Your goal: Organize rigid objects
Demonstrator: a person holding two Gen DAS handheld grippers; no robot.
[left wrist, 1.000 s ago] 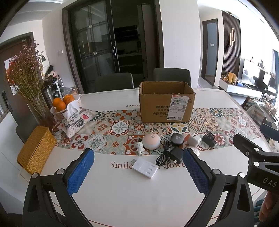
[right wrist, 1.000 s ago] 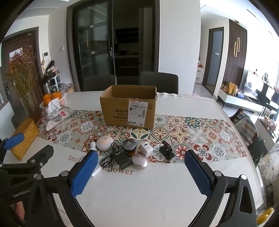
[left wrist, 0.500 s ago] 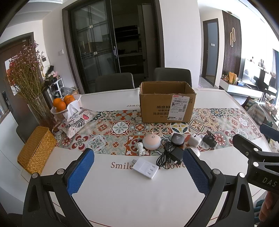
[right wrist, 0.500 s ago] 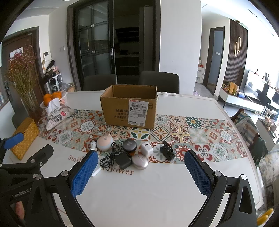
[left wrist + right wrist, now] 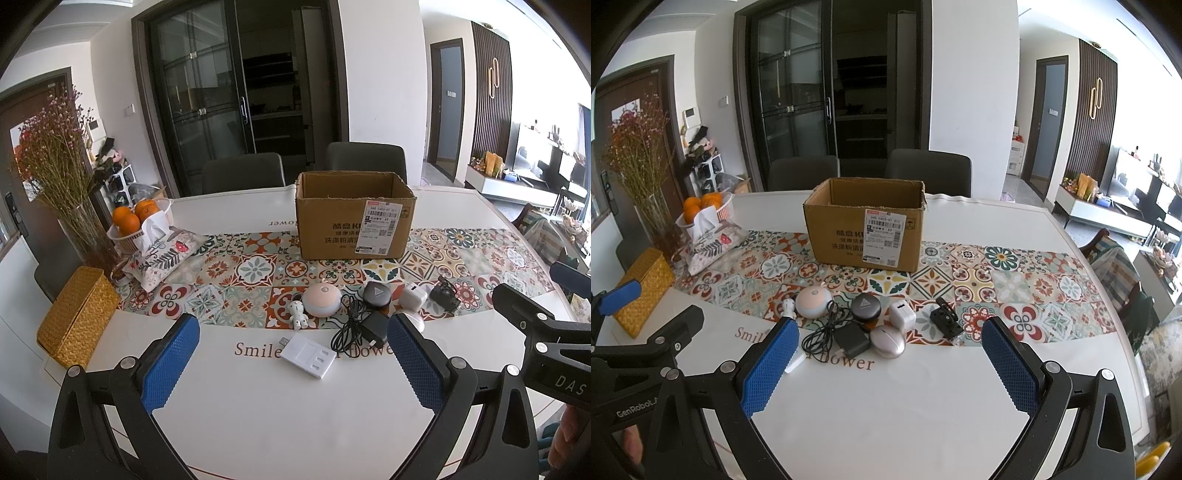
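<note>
An open cardboard box (image 5: pixel 354 225) (image 5: pixel 866 229) stands on the patterned runner. In front of it lie small items: a pink-white round device (image 5: pixel 322 300) (image 5: pixel 813 302), a white figurine (image 5: pixel 298 314), a black round case (image 5: pixel 376 296) (image 5: pixel 865 307), a white cube charger (image 5: pixel 413 298) (image 5: pixel 902 316), a black charger with cable (image 5: pixel 371 325) (image 5: pixel 849 339), a grey oval case (image 5: pixel 887 341), a black clip-like part (image 5: pixel 445 295) (image 5: pixel 945 318) and a white flat hub (image 5: pixel 308 355). My left gripper (image 5: pixel 291 360) and right gripper (image 5: pixel 890 363) are open, empty, hovering nearer than the items.
At the left stand a vase of dried flowers (image 5: pixel 62 192), a basket of oranges (image 5: pixel 136 221), a patterned tissue pouch (image 5: pixel 162 254) and a yellow woven box (image 5: pixel 75 317). Two chairs (image 5: pixel 243 171) stand behind the table. The right gripper's body (image 5: pixel 546 343) shows at the right.
Both grippers have edged slightly forward toward the items. Nothing on the table has moved.
</note>
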